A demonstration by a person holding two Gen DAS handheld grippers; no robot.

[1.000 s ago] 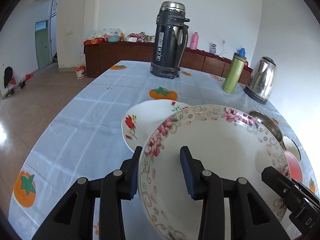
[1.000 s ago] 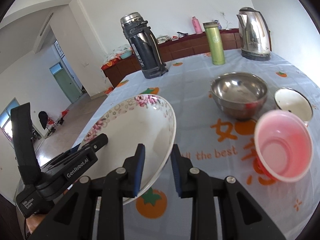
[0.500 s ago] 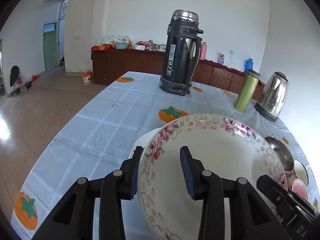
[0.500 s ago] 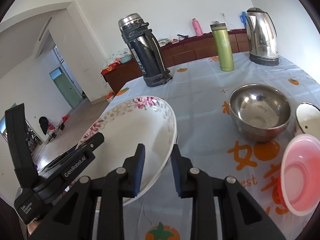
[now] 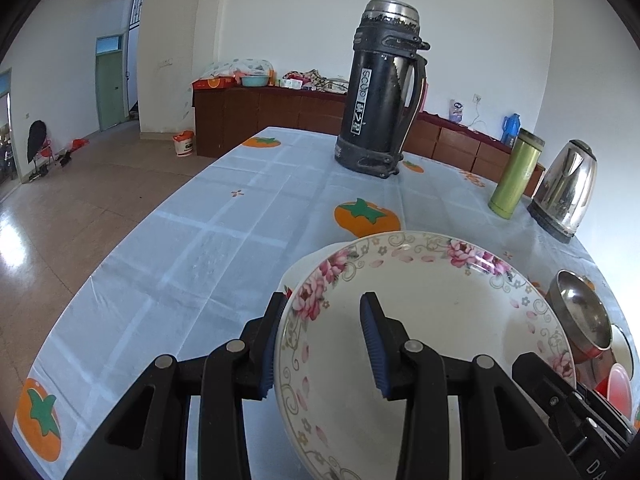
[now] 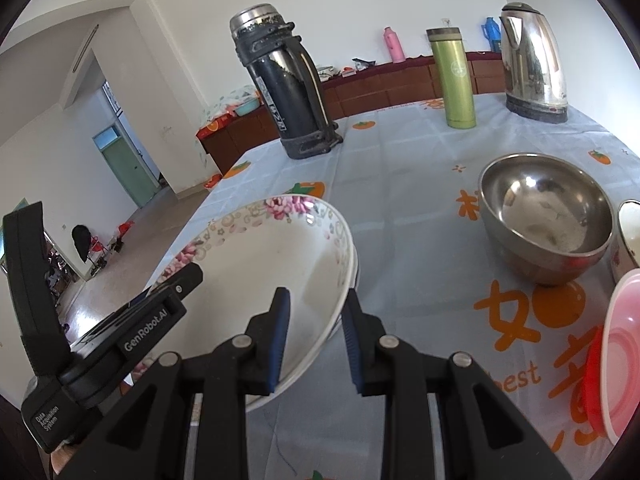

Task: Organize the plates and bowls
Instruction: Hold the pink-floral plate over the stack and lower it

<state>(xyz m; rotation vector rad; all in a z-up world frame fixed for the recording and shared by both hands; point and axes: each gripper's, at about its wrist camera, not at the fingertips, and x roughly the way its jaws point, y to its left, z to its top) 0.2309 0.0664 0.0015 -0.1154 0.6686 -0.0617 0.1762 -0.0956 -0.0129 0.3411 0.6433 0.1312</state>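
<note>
Both claws have carried the floral plate (image 5: 440, 320) across the surface (image 5: 224, 240) since a second ago, so that it now sits over the second white plate (image 6: 354, 268), of which only a thin rim shows beneath its far edge; then, that plate lay mostly uncovered beyond it. Whether the two plates touch cannot be told.

At the left, the left claw (image 5: 320, 340) is partly closed on the near rim of the floral plate, one blue pad outside the rim and one over the bowl of the plate. Beyond it the tall black flask (image 5: 380, 96) stands upright on the cloth.

Next comes the right claw (image 6: 314, 336), narrowly closed on the opposite rim, with a pad on either side of the edge. The plate is tilted slightly between the two claws.

Farther right, the green tumbler (image 6: 454, 76) and the steel kettle (image 6: 532, 64) stand near the far edge. Nearer, the steel bowl (image 6: 546, 216) sits well apart from the plates, with a small white bowl (image 6: 630, 232) just beside it and a pink bowl (image 6: 616, 364) at the right edge.
</note>
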